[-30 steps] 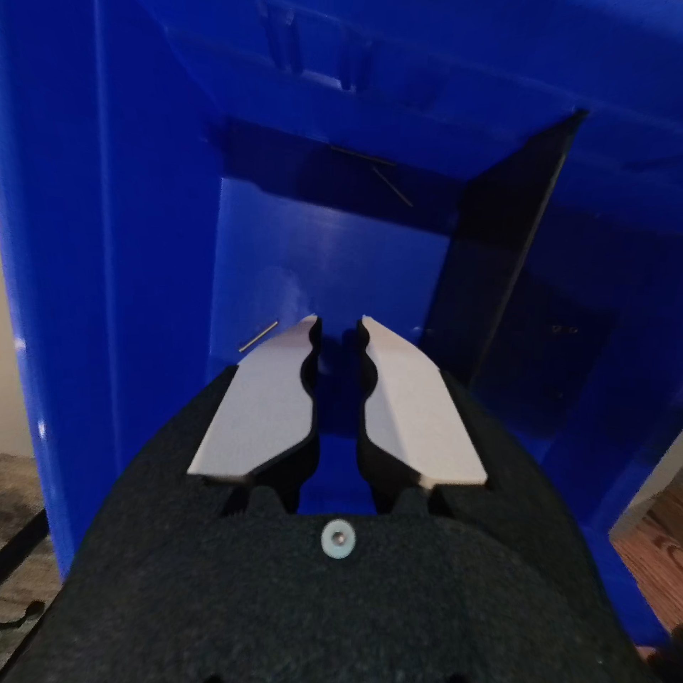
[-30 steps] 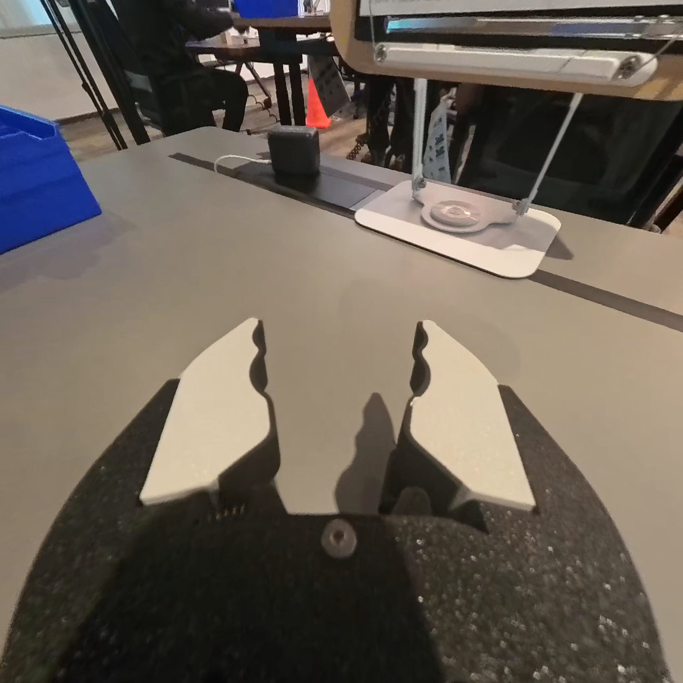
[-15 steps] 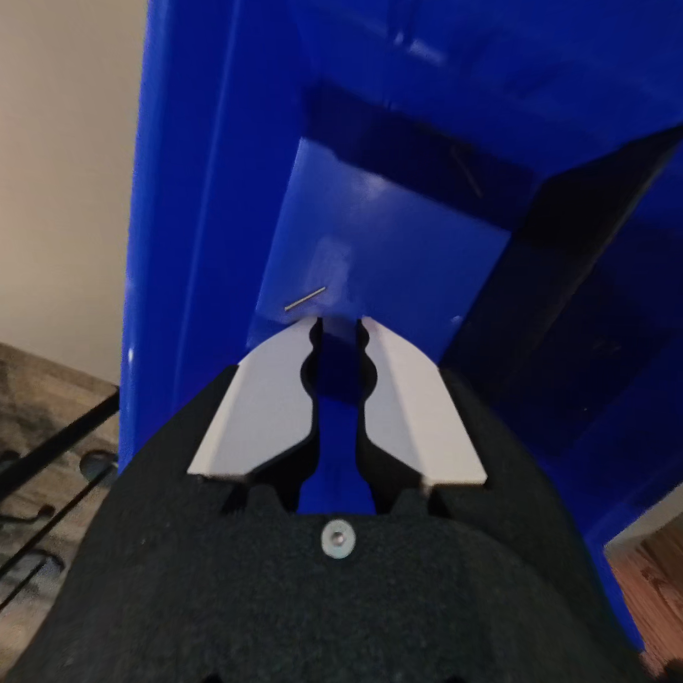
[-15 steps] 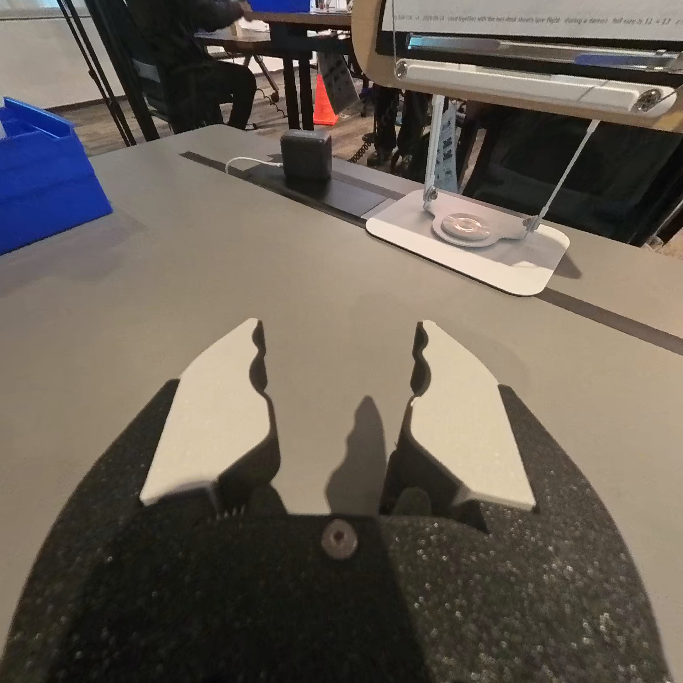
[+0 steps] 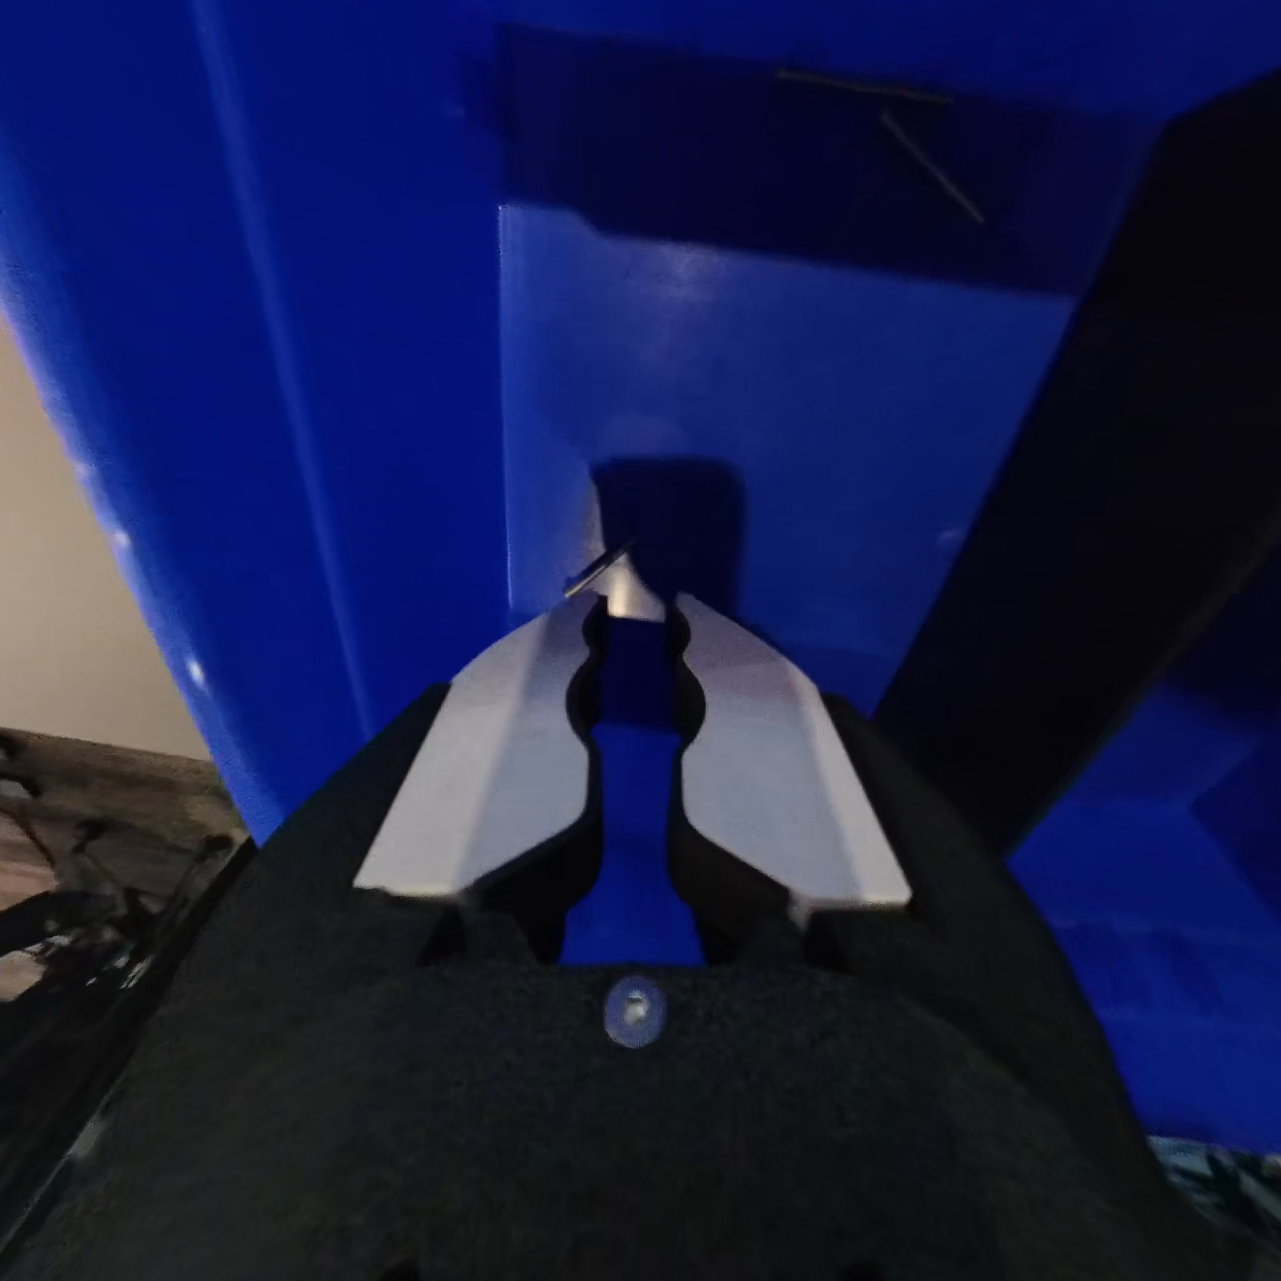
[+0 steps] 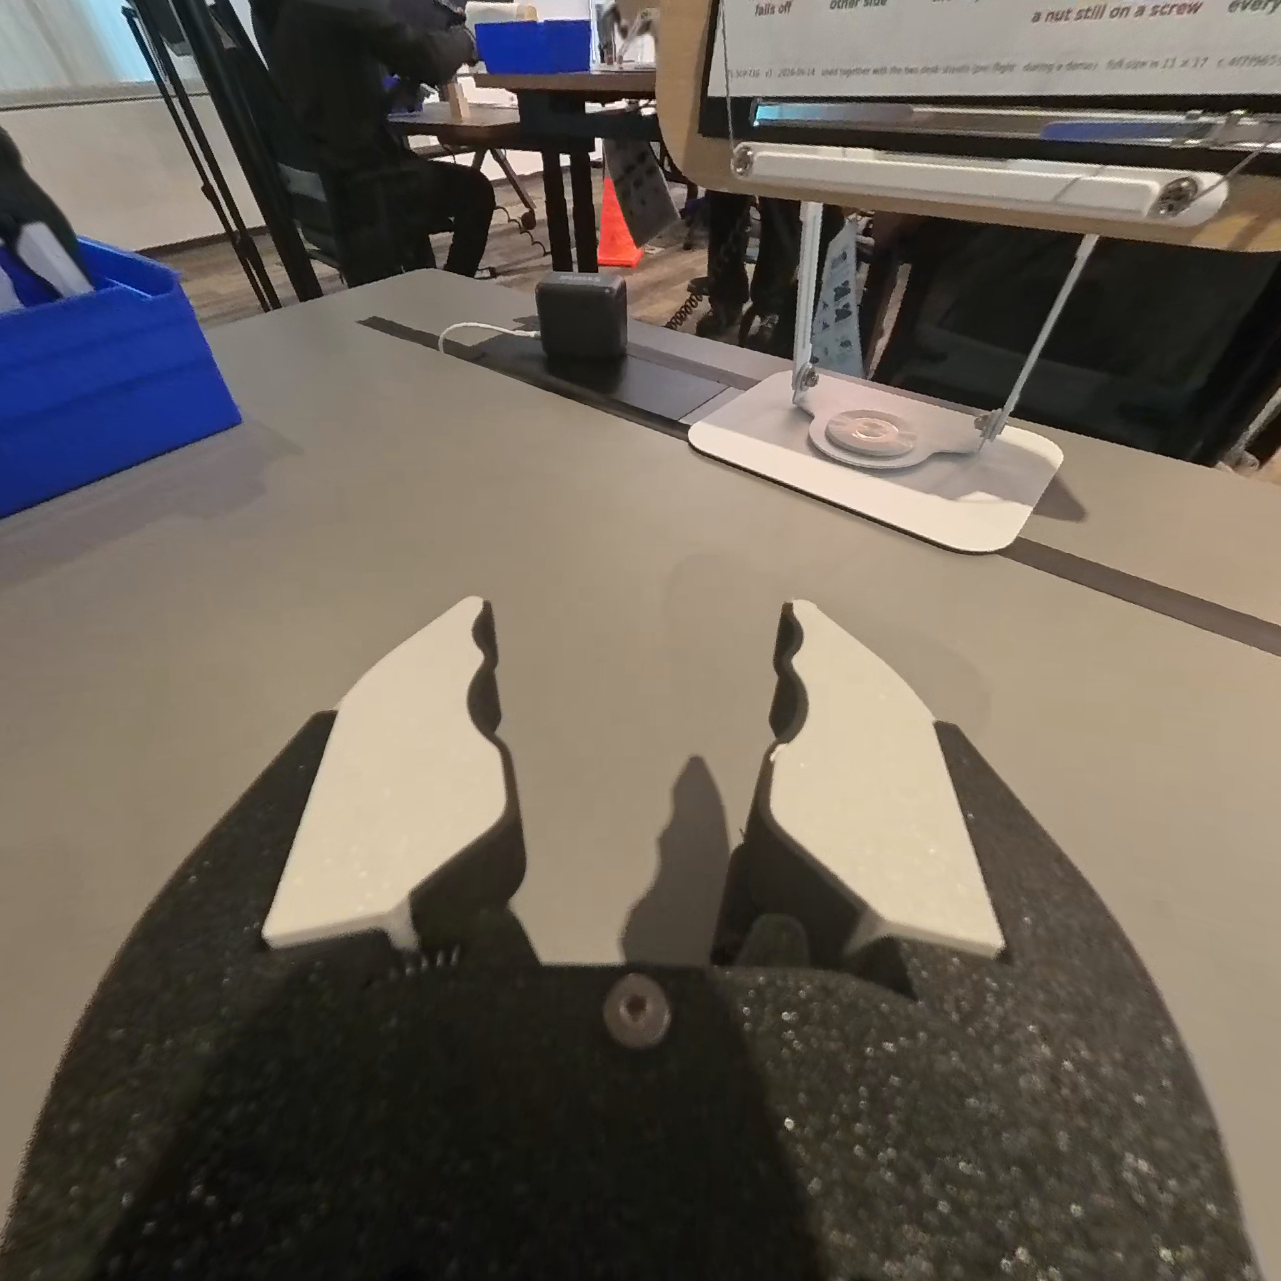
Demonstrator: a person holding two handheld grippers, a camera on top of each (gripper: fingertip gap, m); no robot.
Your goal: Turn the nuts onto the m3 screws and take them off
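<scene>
Inside the blue bin [image 5: 388, 360], the left gripper [image 5: 634, 599] reaches with fingers narrowly parted, pinching nothing, tips just beside a thin metal pin [image 5: 597, 572]. Above the grey table [image 6: 485, 527], the right gripper [image 6: 634, 610] hangs spread wide and empty.

Left wrist view: camera sits behind the left gripper [image 5: 636, 603], looking forward and down along its fingers into a blue bin [image 5: 360, 346]. Very close; the bin's walls and floor fill nearly the whole picture, blurred.

Right wrist view: camera behind the right gripper [image 6: 634, 610], low over the grey table [image 6: 485, 527], facing across it toward a white stand base [image 6: 880, 485] and a small black cube [image 6: 581, 315] at the far edge.

Shared: the blue bin [image 6: 104, 374], at this view's left edge, with the left gripper [image 6: 41, 256] dipping into it.
</scene>
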